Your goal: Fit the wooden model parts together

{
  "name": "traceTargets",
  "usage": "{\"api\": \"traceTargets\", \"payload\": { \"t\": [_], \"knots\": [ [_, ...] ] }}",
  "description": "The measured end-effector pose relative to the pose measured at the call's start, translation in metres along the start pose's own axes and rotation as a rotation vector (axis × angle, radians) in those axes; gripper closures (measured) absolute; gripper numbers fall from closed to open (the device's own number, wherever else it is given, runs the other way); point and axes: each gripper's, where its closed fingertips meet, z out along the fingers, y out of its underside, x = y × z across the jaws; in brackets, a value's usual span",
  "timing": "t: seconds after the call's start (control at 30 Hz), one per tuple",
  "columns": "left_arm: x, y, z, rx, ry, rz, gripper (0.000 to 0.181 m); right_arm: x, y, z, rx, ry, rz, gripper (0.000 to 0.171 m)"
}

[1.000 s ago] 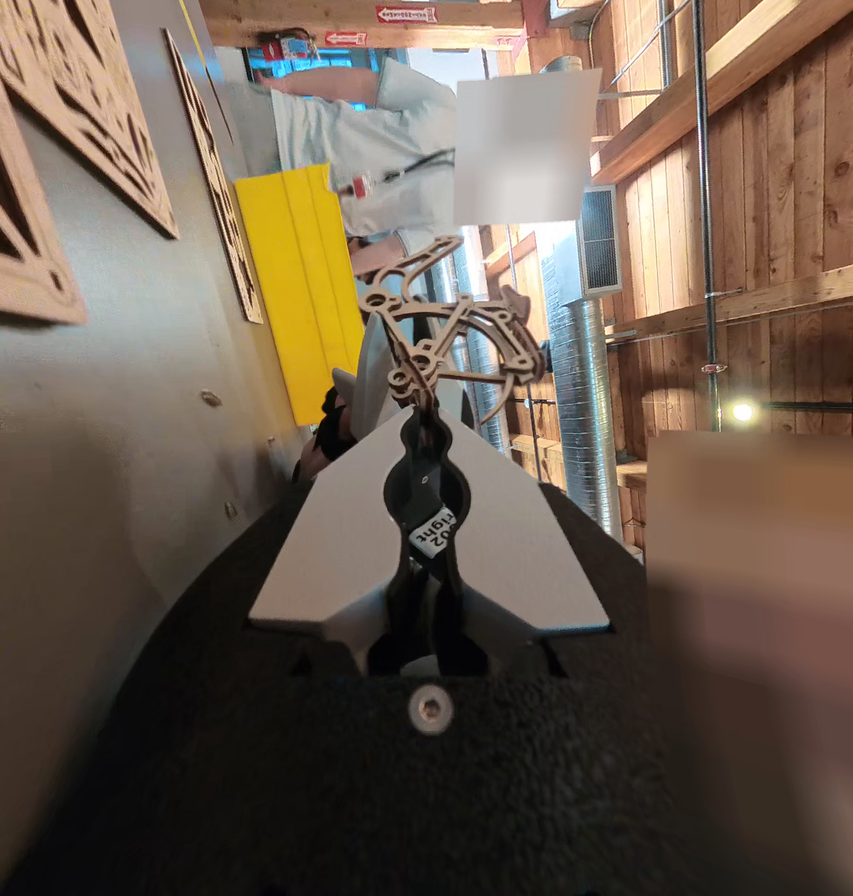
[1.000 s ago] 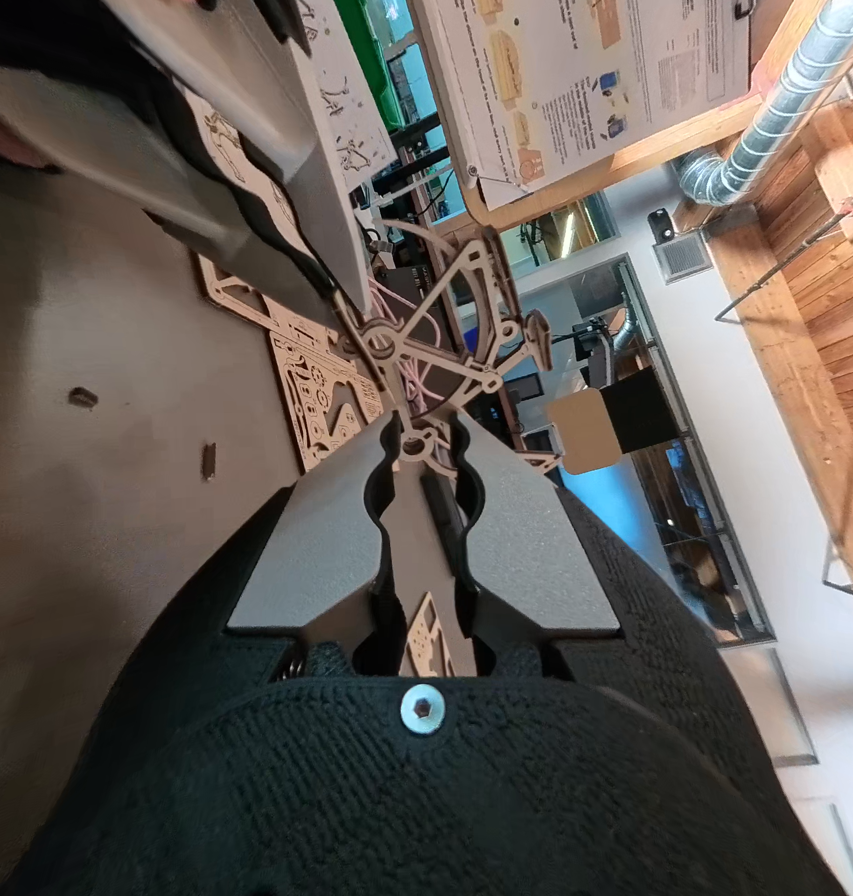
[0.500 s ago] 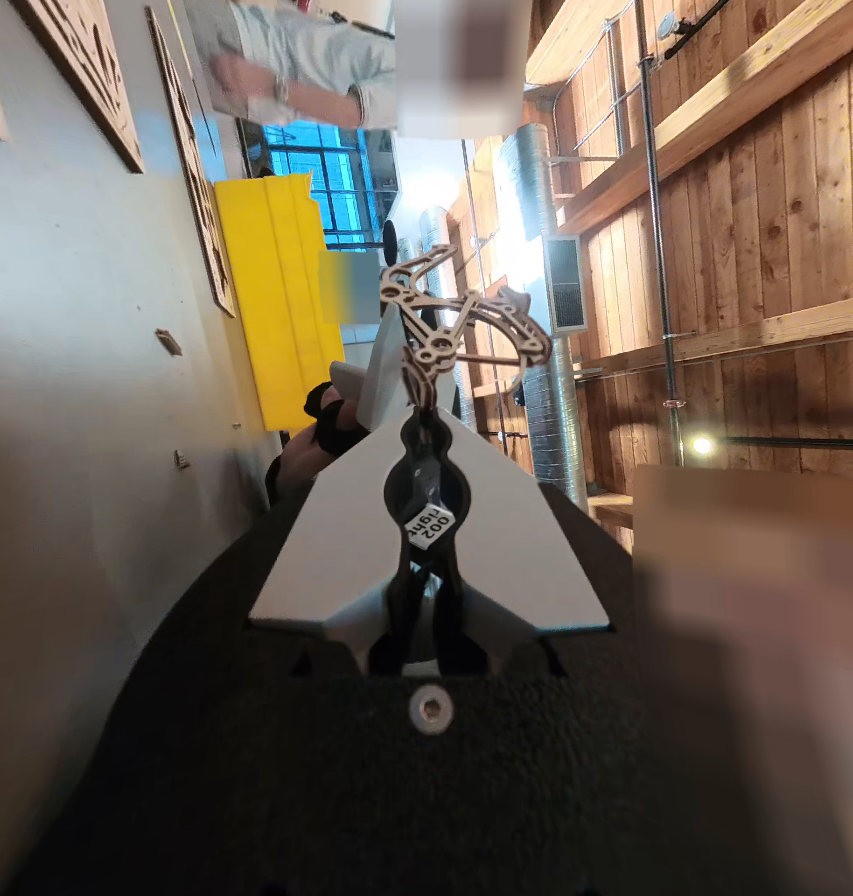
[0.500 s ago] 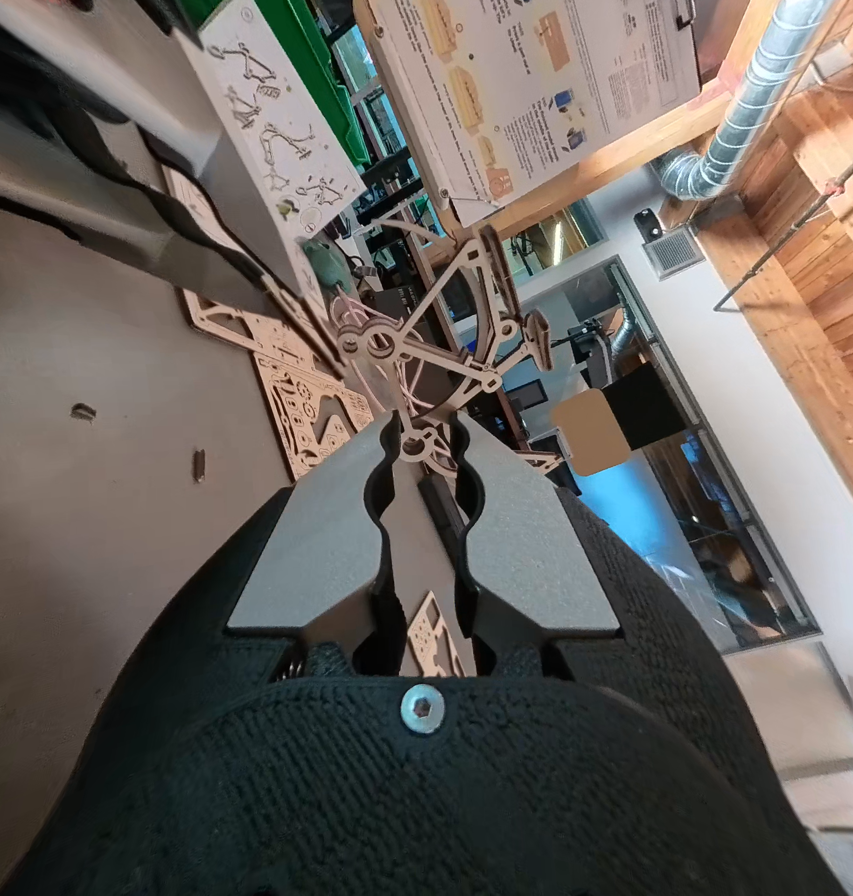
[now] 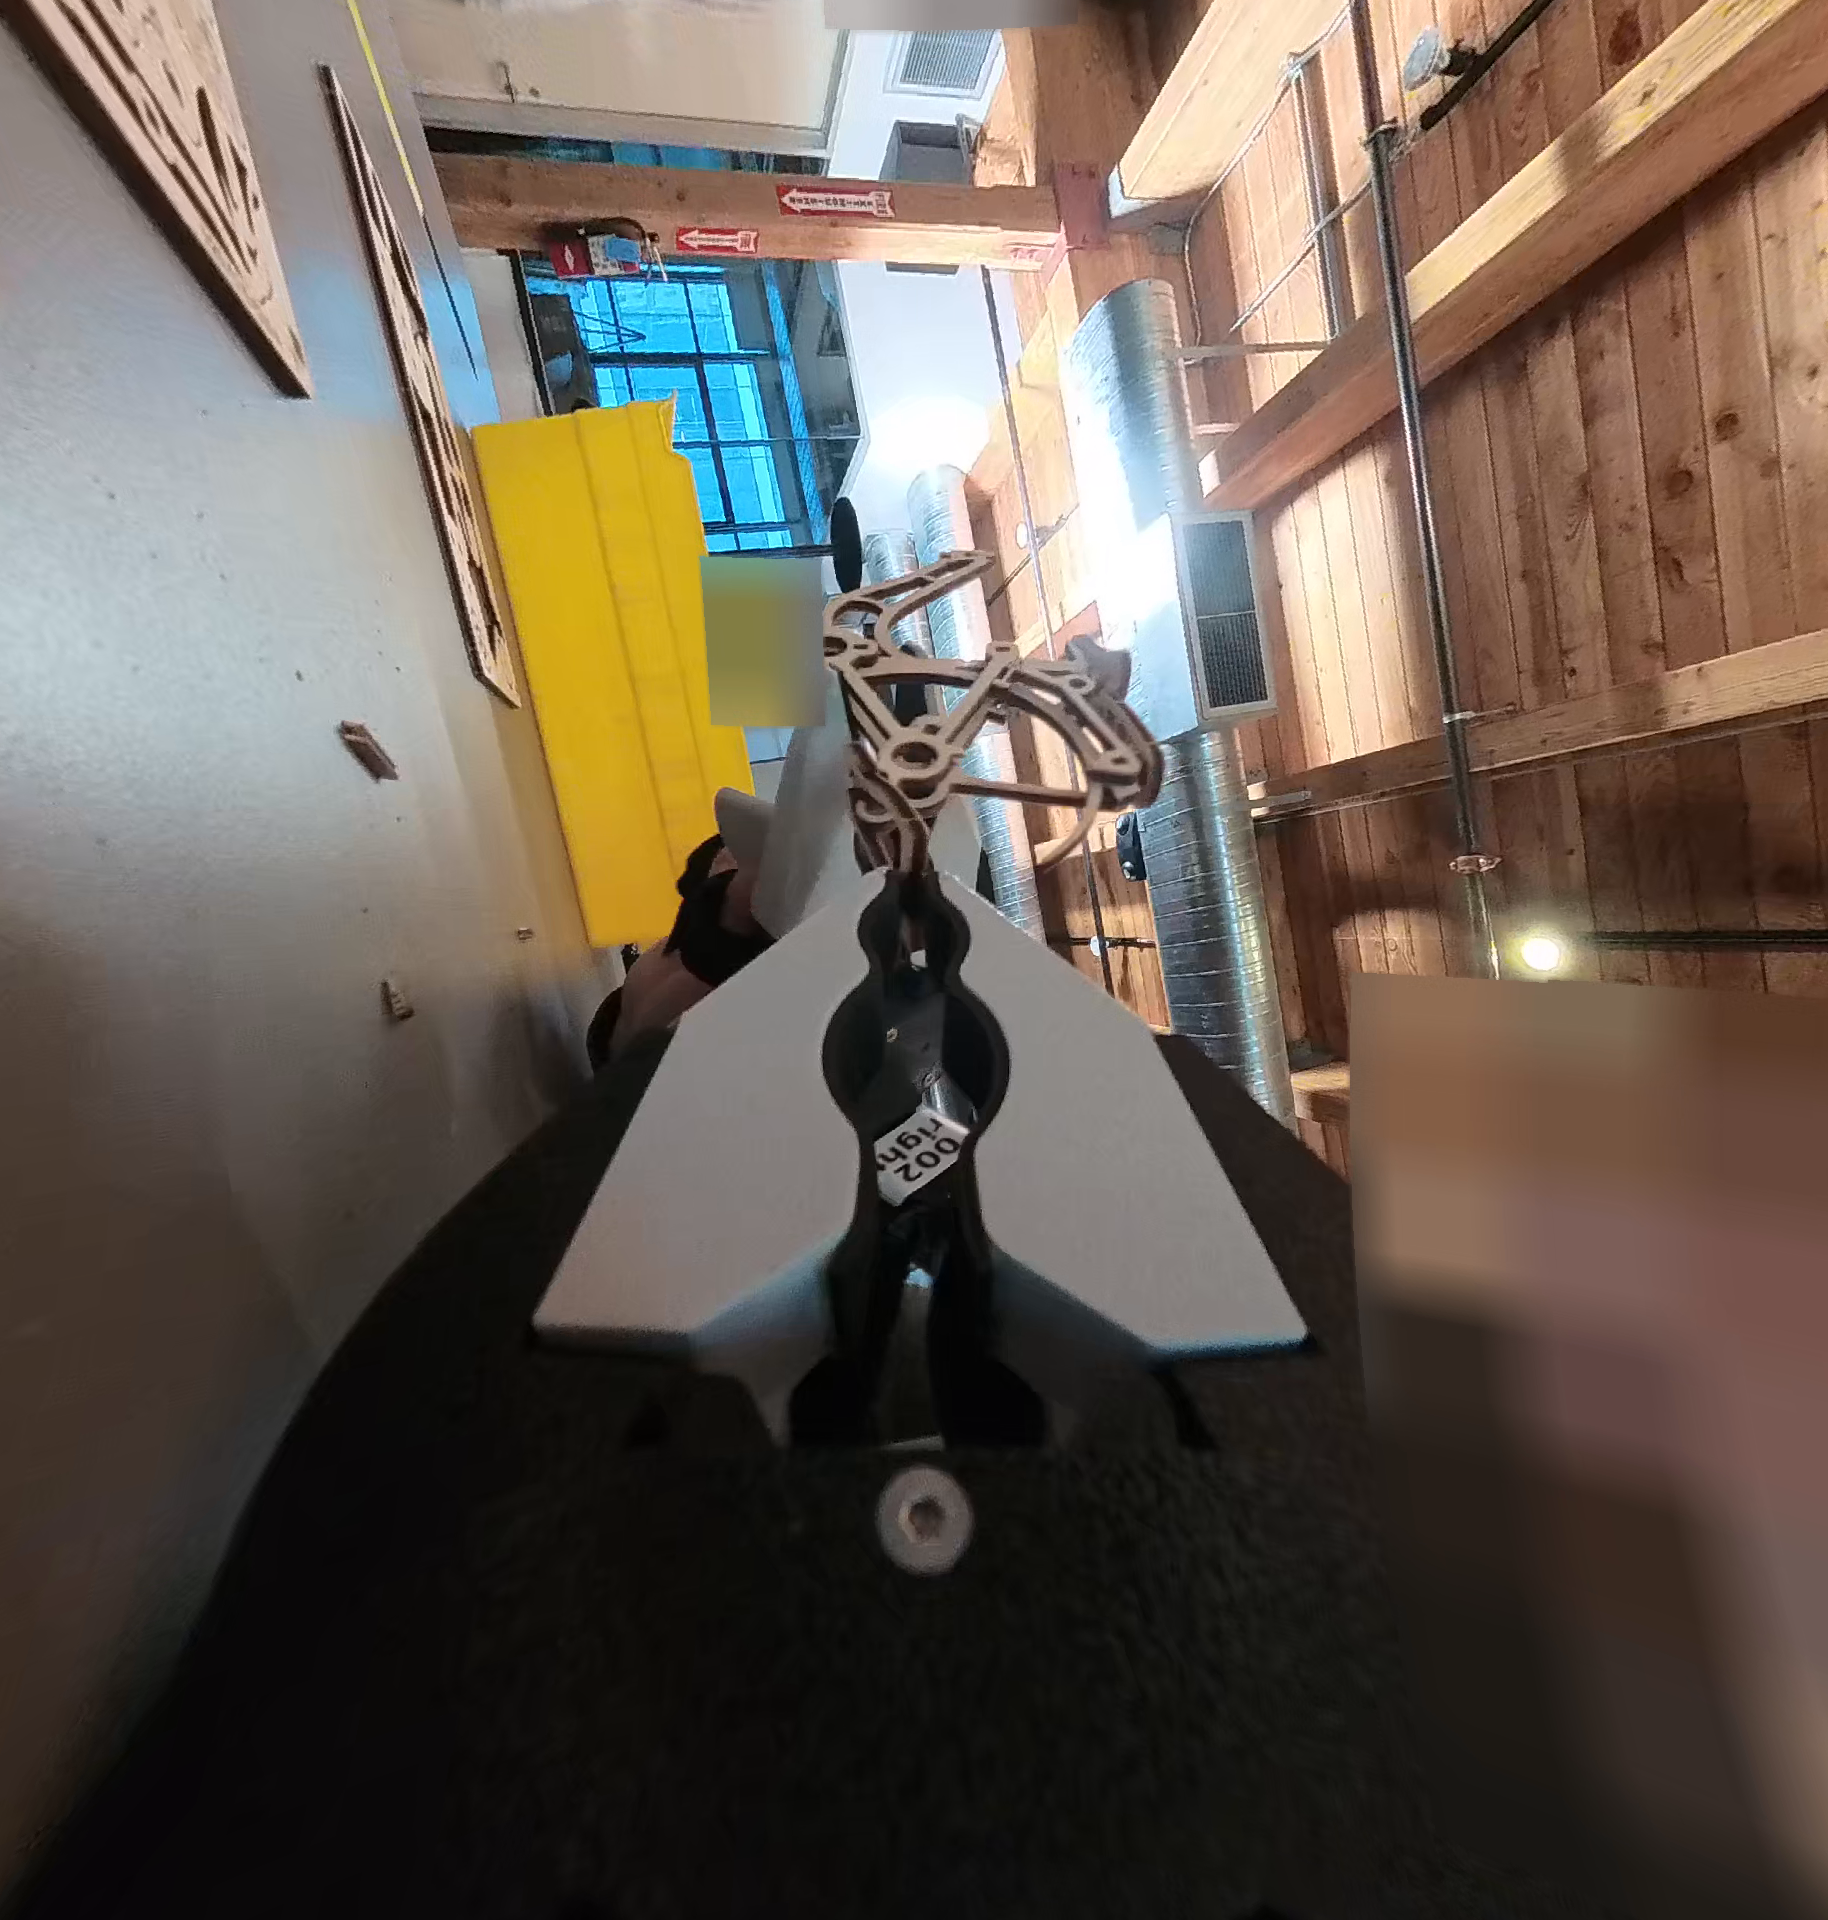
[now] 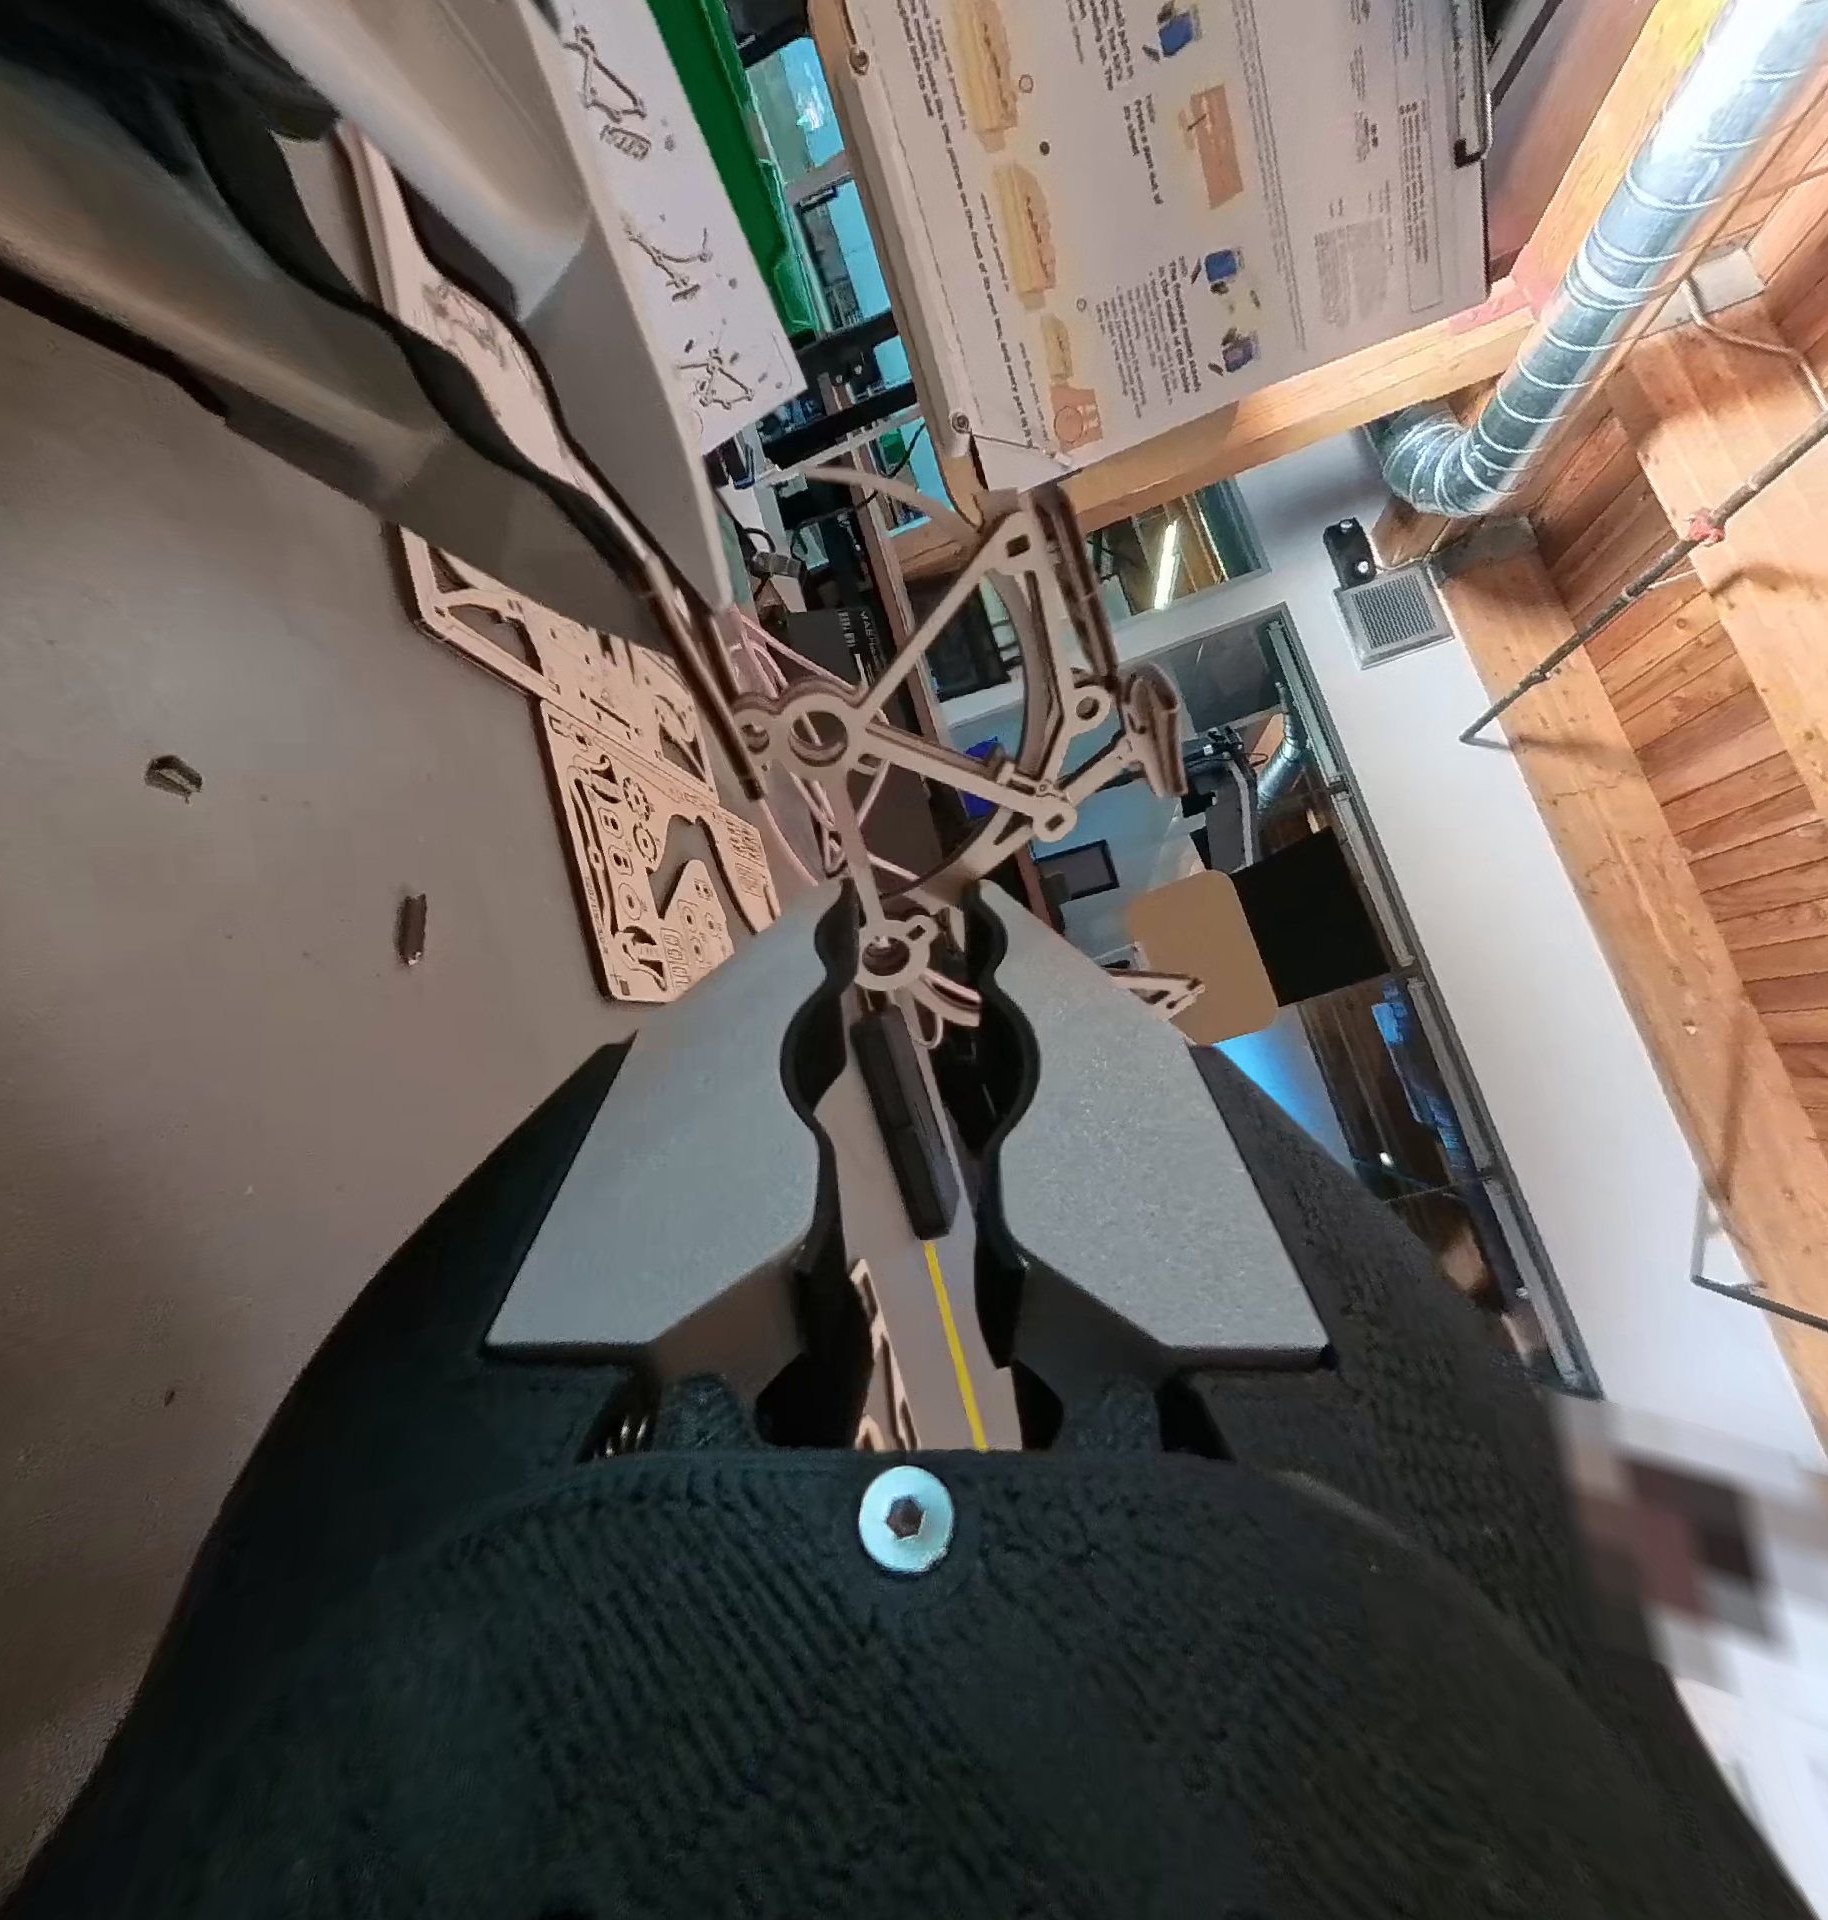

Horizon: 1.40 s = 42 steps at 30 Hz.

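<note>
Your left gripper (image 5: pixel 905 883) and right gripper (image 6: pixel 905 935) both pinch the same wooden model (image 6: pixel 951 748), lifted above the grey table (image 6: pixel 214 935). Hold it still and squeeze softly; those thin wooden bars look easy to snap.

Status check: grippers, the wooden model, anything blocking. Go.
Left gripper shut on wooden model. Right gripper shut on it too, model held off the table. Nothing blocking; part sheets lie beyond.

Window (image 5: pixel 723 416) glare, blurry (fisheye) edges — dim foreground
</note>
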Motion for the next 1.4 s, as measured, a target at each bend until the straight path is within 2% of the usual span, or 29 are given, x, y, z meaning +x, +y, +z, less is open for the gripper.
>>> {"api": "traceTargets", "payload": {
  "t": [0.6, 1.0, 1.4],
  "knots": [
    [-0.003, 0.003, 0.000, -0.017, -0.021, -0.016, 0.180, -0.012, 0.003, 0.003, 0.024, -0.053, 0.007, 0.153],
    [-0.006, 0.007, 0.002, 0.006, -0.042, -0.019, 0.180, -0.012, 0.002, -0.001, 0.124, -0.069, -0.071, 0.153],
    [-0.006, 0.010, 0.006, 0.041, -0.032, 0.048, 0.181, -0.011, 0.005, -0.002, 0.154, -0.104, 0.011, 0.153]
  ]
}}
